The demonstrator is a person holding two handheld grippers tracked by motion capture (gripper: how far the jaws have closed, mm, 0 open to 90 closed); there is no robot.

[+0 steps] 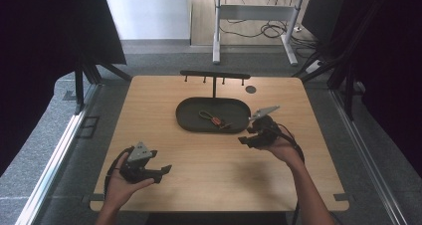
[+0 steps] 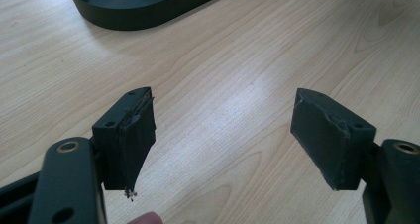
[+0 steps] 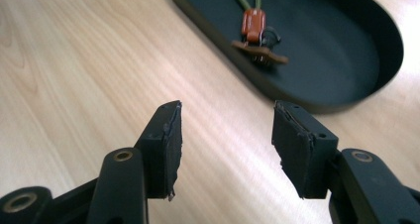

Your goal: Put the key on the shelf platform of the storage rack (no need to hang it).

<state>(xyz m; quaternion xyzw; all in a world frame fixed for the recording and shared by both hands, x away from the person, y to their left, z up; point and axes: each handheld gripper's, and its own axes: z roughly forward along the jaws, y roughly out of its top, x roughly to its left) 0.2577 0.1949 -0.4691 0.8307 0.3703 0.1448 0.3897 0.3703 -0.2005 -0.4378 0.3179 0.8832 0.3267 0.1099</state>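
A dark oval tray [image 1: 189, 116] lies in the middle of the wooden table, and its rim also shows in the left gripper view [image 2: 124, 18] and the right gripper view [image 3: 297, 92]. Inside it rests a small keychain [image 1: 214, 119] with an olive cord loop and an orange-brown tag [image 3: 253, 28]. My left gripper [image 1: 166, 171] hovers low at the front left, open, nothing between its pads [image 2: 133, 135]. My right gripper [image 1: 243, 140] is held just right of the tray's front end, open and empty, its jaws [image 3: 225, 144] over bare wood short of the rim.
A black T-shaped rack [image 1: 215, 76] with several small pegs stands behind the tray. A dark round disc [image 1: 251, 89] sits on the table at the back right. Black curtains flank the table, and a desk frame with cables [image 1: 268, 28] stands on the floor beyond.
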